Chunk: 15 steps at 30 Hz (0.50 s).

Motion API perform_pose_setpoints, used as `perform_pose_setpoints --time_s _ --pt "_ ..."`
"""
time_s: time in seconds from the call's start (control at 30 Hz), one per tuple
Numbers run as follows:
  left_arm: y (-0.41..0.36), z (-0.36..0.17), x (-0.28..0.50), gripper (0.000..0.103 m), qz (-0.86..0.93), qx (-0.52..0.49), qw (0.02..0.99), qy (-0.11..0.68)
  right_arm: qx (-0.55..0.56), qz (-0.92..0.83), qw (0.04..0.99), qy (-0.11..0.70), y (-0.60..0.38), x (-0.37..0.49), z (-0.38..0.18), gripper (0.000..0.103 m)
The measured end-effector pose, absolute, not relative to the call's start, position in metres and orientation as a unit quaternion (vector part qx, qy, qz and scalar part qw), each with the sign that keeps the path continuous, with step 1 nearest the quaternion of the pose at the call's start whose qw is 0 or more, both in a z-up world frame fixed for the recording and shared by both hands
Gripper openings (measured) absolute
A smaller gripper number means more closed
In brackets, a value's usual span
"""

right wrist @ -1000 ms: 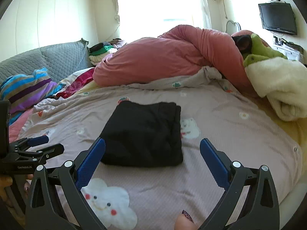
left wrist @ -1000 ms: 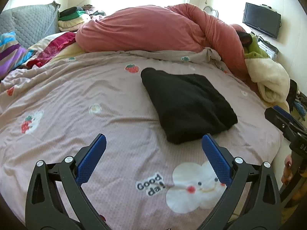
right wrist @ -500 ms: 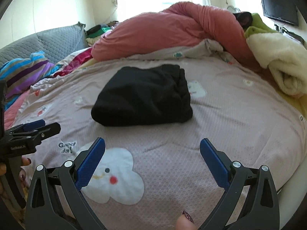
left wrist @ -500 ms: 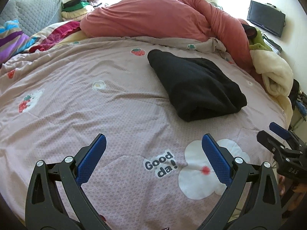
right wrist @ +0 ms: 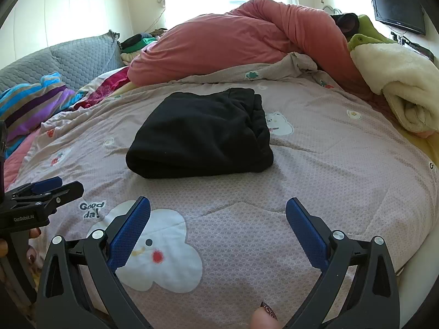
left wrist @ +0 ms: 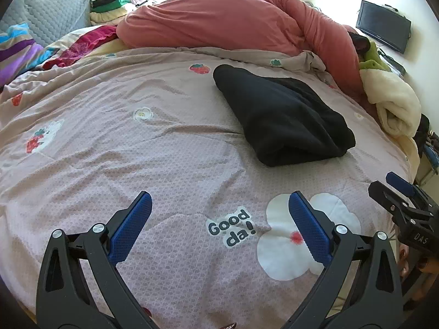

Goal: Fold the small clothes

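Note:
A black garment (left wrist: 282, 115) (right wrist: 203, 134) lies folded into a thick rectangle on the pink printed bedspread (left wrist: 123, 148) (right wrist: 343, 170). My left gripper (left wrist: 219, 205) is open over the spread near the "Good da!" print, well short of the garment, with nothing between its blue pads. My right gripper (right wrist: 218, 211) is open too, held back from the garment's near edge over a white cloud print. Each gripper also shows side-on in the other's view, the right gripper (left wrist: 395, 189) at the right edge and the left gripper (right wrist: 49, 189) at the left edge.
A bunched salmon duvet (left wrist: 219, 24) fills the far side of the bed. A cream fleece blanket (right wrist: 395, 82) lies at the right, striped bedding (right wrist: 33, 104) and a grey quilted headboard (right wrist: 68, 60) at the left. A television (left wrist: 384, 28) hangs on the right wall.
Both grippers have drawn back toward the near edge of the bed, so the folded garment now sits farther off. Both stayed open; the garment has not moved.

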State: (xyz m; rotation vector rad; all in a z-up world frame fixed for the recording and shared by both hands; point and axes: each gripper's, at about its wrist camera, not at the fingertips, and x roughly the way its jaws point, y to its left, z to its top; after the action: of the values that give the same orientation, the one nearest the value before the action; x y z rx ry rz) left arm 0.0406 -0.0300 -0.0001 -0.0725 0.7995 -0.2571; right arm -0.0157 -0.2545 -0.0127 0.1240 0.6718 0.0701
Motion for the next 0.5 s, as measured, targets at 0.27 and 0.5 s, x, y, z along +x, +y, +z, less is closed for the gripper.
perform_pose_setpoints --time_s 0.27,0.5 --pt "-0.0283 0.0006 0.0404 0.093 -0.120 -0.033 0.913 0.388 0.059 0.038 0.941 0.331 -0.2541 -0.0173 -0.0126 0.098" --pt "-0.0273 0.0015 0.0400 0.094 -0.115 -0.030 0.914 0.388 0.059 0.038 0.940 0.333 -0.2515 -0.0185 -0.0128 0.098"
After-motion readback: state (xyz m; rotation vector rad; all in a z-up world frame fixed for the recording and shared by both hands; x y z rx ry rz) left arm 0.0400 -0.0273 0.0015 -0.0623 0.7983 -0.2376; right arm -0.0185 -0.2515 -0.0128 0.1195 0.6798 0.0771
